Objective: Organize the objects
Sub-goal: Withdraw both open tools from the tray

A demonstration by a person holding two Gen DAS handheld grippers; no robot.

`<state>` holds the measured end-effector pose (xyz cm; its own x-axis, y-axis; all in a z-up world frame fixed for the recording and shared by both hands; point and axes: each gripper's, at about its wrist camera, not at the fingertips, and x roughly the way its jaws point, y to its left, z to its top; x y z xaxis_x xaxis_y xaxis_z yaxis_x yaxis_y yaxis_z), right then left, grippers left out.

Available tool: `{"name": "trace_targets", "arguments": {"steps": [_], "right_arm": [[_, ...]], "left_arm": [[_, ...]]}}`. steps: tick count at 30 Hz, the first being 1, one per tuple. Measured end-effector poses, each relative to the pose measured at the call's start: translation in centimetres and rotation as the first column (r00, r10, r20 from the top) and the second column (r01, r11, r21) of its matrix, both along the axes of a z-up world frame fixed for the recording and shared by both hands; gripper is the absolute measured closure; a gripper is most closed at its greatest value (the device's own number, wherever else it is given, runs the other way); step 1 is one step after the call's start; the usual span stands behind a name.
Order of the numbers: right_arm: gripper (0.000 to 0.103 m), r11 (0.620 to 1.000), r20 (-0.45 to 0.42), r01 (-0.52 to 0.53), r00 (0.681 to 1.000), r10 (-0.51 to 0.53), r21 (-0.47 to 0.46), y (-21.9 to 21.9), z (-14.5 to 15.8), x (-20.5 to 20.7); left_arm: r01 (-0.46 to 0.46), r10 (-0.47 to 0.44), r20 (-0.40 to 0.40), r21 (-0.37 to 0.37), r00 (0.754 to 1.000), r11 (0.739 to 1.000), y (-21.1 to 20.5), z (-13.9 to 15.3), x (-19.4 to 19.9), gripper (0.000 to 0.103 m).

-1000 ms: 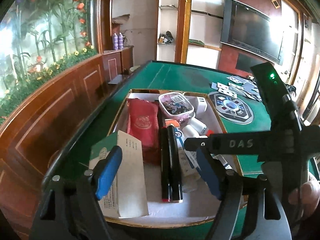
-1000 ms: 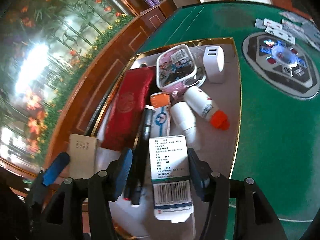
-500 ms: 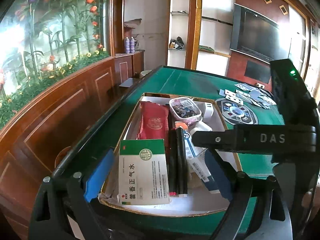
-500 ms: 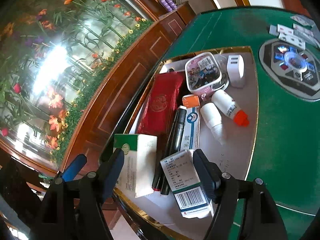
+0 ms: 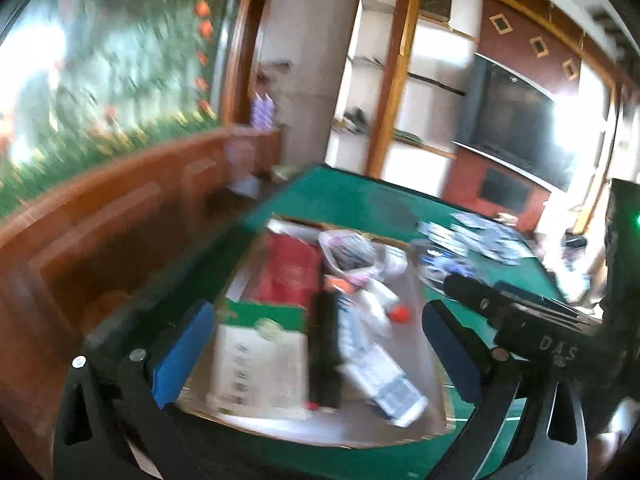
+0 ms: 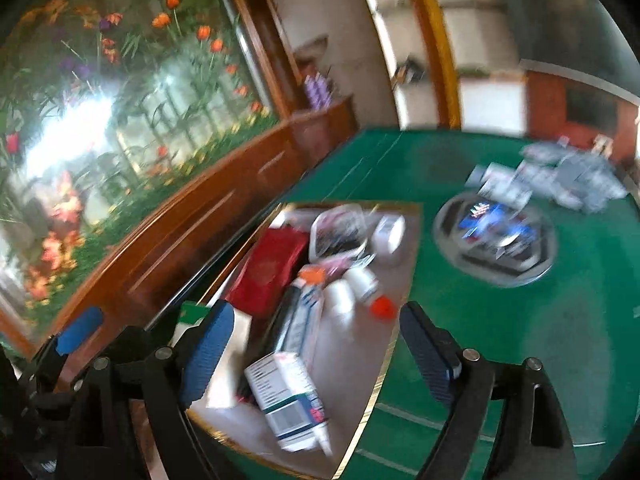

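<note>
Left wrist view: left gripper (image 5: 316,356) fingers spread, just opening, above green-white box (image 5: 260,364) at 6 o'clock | right gripper (image 6: 312,356) likewise released over tray (image 6: 396,344).

The green felt table (image 6: 500,340) carries a gold-rimmed tray (image 6: 394,356) near its edge (boxes, bottles and a red pouch lie inside), a round grey disc (image 6: 496,240) set in or on the felt beside it, and beyond that what look like scattered playing cards (image 6: 568,176), blurred.
</note>
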<state>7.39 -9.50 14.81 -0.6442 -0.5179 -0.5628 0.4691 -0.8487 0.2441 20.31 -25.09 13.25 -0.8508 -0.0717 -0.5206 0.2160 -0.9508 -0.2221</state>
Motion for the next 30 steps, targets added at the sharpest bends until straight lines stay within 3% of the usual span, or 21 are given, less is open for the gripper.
{"name": "trace_targets", "arguments": {"steps": [3, 7, 12, 15, 25, 30], "right_arm": [[0.001, 0.997, -0.097, 0.069, 0.993, -0.065, 0.034, 1.1, 0.8, 1.0], [0.000, 0.985, -0.169, 0.148, 0.977, -0.132, 0.086, 1.9, 0.3, 1.5], [0.000, 0.962, -0.190, 0.219, 0.964, -0.187, 0.164, 3.0, -1.5, 1.2], [0.000, 0.959, -0.195, 0.213, 0.965, -0.177, 0.185, 3.3, -2.0, 1.4], [0.000, 0.950, -0.258, 0.150, 0.963, -0.077, 0.275, 1.4, -2.6, 2.8], [0.000, 0.939, -0.254, 0.103, 0.967, -0.017, 0.328, -0.4, -3.5, 3.1]], "left_arm": [[-0.014, 0.011, 0.036, 0.063, 0.999, 0.998, -0.7, -0.7, -0.8, 0.000], [-0.066, 0.059, 0.056, 0.131, 0.997, 0.989, -1.8, -1.6, -0.9, 0.000], [-0.101, 0.086, 0.085, 0.189, 0.993, 0.977, -2.8, -2.6, -0.8, 0.000], [-0.206, 0.193, 0.122, 0.109, 0.974, 0.972, -2.4, -2.8, -0.7, 0.000], [-0.277, 0.284, 0.085, -0.091, 0.955, 0.957, -0.6, -0.6, -0.9, 0.000], [-0.299, 0.310, 0.069, -0.133, 0.948, 0.945, -0.7, 0.0, -0.8, 0.000]]}}
